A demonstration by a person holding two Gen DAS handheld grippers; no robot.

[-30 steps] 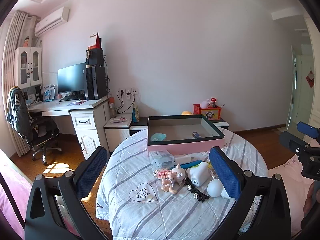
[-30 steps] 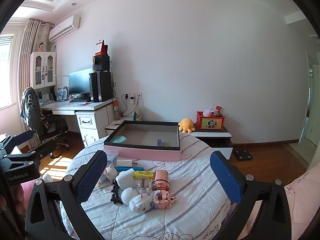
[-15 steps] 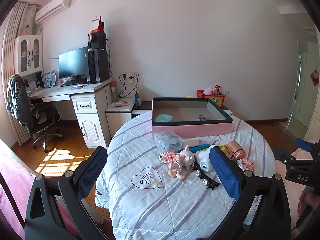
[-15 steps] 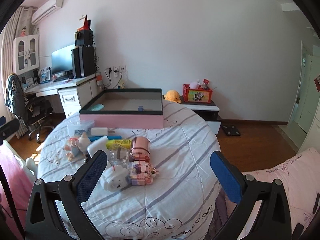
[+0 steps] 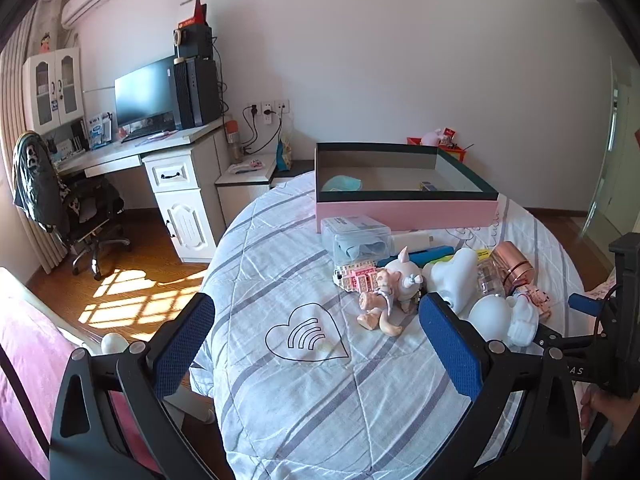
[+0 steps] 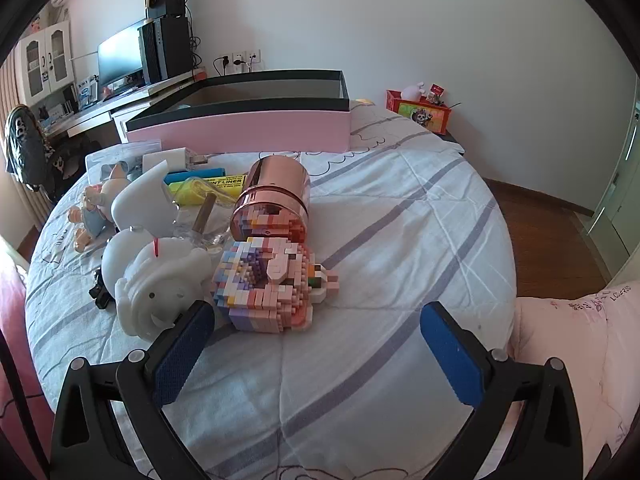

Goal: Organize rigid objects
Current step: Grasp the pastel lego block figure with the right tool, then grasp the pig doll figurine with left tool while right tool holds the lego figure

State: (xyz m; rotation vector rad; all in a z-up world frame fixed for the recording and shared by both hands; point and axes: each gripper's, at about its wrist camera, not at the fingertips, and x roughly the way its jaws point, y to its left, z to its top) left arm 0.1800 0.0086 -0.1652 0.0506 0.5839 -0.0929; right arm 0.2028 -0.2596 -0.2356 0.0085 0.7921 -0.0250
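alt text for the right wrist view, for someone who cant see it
An open right hand-held gripper hovers empty over a round table with a striped cloth, just short of a pastel brick-built toy. Behind the toy lie a rose-gold tin, white figurines and a pink open box.

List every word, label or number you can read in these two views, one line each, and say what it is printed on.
"NTLINER": on the yellow highlighter; the first letters are hidden.
"CLOUD", upside down and partly blurred: on the pink bedding.
"AS": on the right hand-held gripper; the start is cut off.
Too small or blurred to read: the clear plastic box label, the red box print, the items on the desk.
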